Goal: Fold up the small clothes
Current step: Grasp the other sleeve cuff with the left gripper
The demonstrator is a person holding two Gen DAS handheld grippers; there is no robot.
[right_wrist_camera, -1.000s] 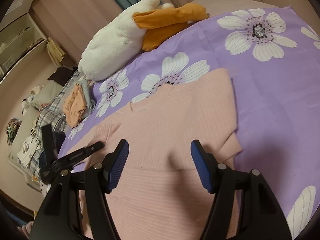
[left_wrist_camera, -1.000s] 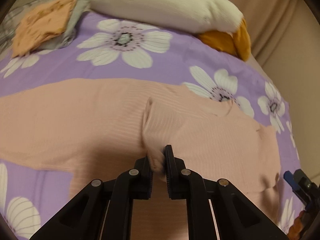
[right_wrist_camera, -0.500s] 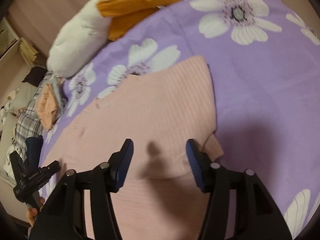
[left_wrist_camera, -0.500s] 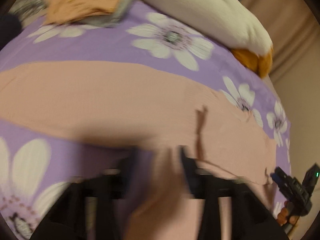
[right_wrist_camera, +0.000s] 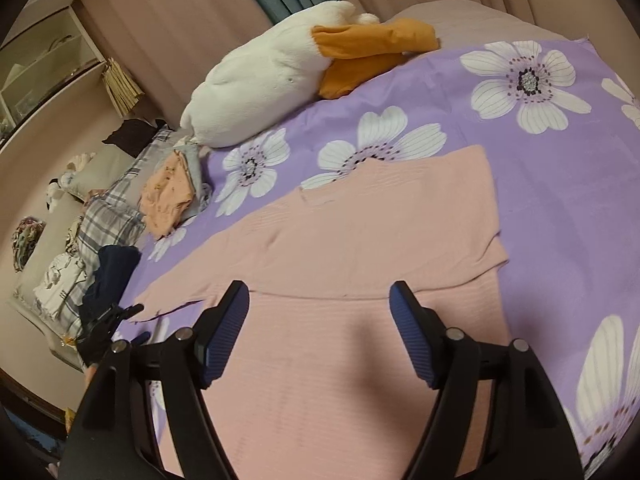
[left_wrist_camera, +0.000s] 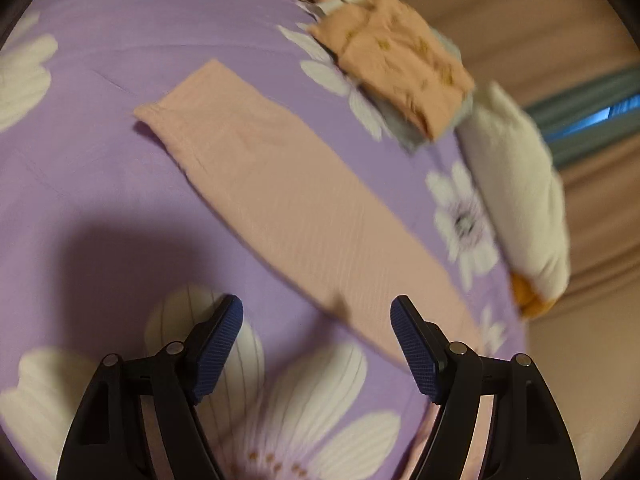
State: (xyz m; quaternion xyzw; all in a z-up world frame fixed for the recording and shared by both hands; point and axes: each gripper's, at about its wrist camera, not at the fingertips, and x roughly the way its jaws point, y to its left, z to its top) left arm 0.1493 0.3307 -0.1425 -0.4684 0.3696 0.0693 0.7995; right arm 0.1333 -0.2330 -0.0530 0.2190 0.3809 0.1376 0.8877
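A pink ribbed long-sleeved top (right_wrist_camera: pixel 360 264) lies flat on the purple flowered bedsheet (right_wrist_camera: pixel 560 184). Its right sleeve is folded across the body. Its left sleeve (left_wrist_camera: pixel 280 200) stretches out straight over the sheet in the left wrist view. My left gripper (left_wrist_camera: pixel 316 344) is open and empty, low over the sheet just beside the sleeve's near part. It also shows small in the right wrist view (right_wrist_camera: pixel 116 316), at the sleeve's end. My right gripper (right_wrist_camera: pixel 320 328) is open and empty above the top's lower body.
A white plush goose with orange feet (right_wrist_camera: pixel 288 68) lies at the far side of the bed. A folded orange and grey garment pile (right_wrist_camera: pixel 172 196) sits beside it, also in the left wrist view (left_wrist_camera: pixel 400 72). Plaid and dark clothes (right_wrist_camera: pixel 108 248) lie at the left edge.
My left gripper has let go of the fabric fold it pinched, opened, and swung left to the outstretched sleeve. My right gripper stayed open and shifted slightly over the top.
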